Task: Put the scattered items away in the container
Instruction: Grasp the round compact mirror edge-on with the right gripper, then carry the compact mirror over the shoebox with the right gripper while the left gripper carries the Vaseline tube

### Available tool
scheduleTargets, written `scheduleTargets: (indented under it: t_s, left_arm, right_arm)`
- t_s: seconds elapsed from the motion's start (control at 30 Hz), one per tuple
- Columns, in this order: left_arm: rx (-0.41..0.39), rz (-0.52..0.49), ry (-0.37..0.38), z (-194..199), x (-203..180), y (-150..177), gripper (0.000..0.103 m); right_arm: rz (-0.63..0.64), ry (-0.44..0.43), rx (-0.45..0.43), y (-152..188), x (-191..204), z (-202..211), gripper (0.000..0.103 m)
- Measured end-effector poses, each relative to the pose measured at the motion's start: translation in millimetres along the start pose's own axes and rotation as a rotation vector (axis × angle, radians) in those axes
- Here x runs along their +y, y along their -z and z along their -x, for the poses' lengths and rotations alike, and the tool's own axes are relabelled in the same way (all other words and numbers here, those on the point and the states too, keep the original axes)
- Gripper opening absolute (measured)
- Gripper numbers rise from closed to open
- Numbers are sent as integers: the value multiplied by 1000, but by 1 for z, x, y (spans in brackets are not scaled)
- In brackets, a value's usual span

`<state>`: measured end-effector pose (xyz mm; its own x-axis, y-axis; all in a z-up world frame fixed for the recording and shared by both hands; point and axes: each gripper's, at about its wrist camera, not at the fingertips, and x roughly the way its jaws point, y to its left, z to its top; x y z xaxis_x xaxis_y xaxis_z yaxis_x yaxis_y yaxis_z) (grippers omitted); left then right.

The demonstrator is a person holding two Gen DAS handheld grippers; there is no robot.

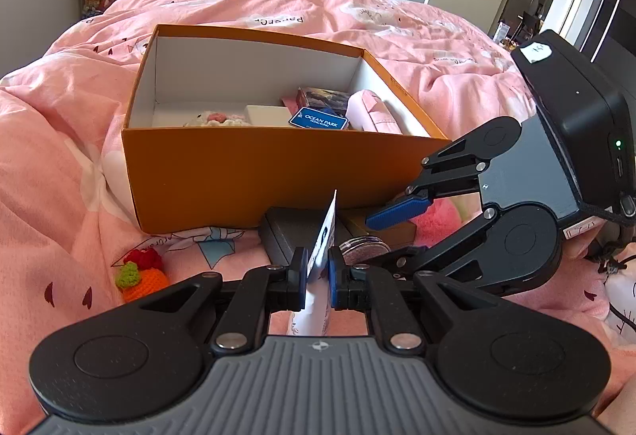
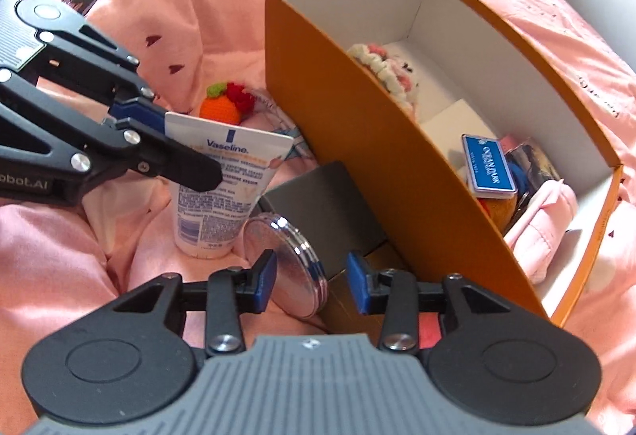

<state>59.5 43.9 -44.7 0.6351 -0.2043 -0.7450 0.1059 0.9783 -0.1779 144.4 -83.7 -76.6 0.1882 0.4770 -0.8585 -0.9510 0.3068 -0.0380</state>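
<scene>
1. Left wrist view. Bedding in pink (image 1: 397, 21) fills the frame. We see the orange box (image 1: 238, 164) at centre, open-topped, holding a blue "Ocean Park" tin (image 1: 319, 121), a pink pouch (image 1: 371, 113) and a crocheted white-and-pink piece (image 1: 216, 119). At lower centre the left gripper (image 1: 318, 274) pinches the flat crimped end of a white tube (image 1: 326, 236), its blue pads pressed on both faces. A crocheted orange toy (image 1: 141, 274) lies at lower left on the bedding. The right gripper (image 1: 391, 226) enters from the right, one blue finger (image 1: 397, 211) above a round silver compact (image 1: 363, 250), beside a dark grey case (image 1: 290, 232) at the box's foot.

2. Right wrist view. We see the right gripper (image 2: 312, 284) at lower centre with its jaws spread apart; the round silver compact (image 2: 288, 268) lies tilted just inside the left pad, not pinched. The dark grey case (image 2: 330, 208) sits behind it, against the orange box (image 2: 357, 156), which runs to the upper right. At left the left gripper (image 2: 175, 144) clamps the top of the white tube (image 2: 218, 192), labelled Vaseline. The crocheted orange toy (image 2: 222, 105) lies beyond it.
</scene>
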Motion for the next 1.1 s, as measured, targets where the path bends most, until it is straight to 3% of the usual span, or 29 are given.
scheduleTargets:
  t_s: [0.03,0.13,0.43,0.5,0.77,1.1]
  left_arm:
    - [5,-2,-1,0,-1,0,12]
    - [21,-11,-3,0,-3,-2,12]
    - [58,-26,-10,-14,-7,-4,14]
    - [55,-31,-21,-15,-8,-4,14]
    - [9,-13,-23,-2,-7,-5,13]
    - [-106,31,34,35,-4,-27,13]
  right_arm:
    - [3,-9,3,0,0,2,32]
    - [17,-48,15,1,3,10,26]
    - [-10,-55,31,10,6,4,25]
    - [-16,-45,23,13,7,6,20]
    - [-113,-39,-18,22,3,26,16]
    - [-281,-6,-125,18,-15,70,14]
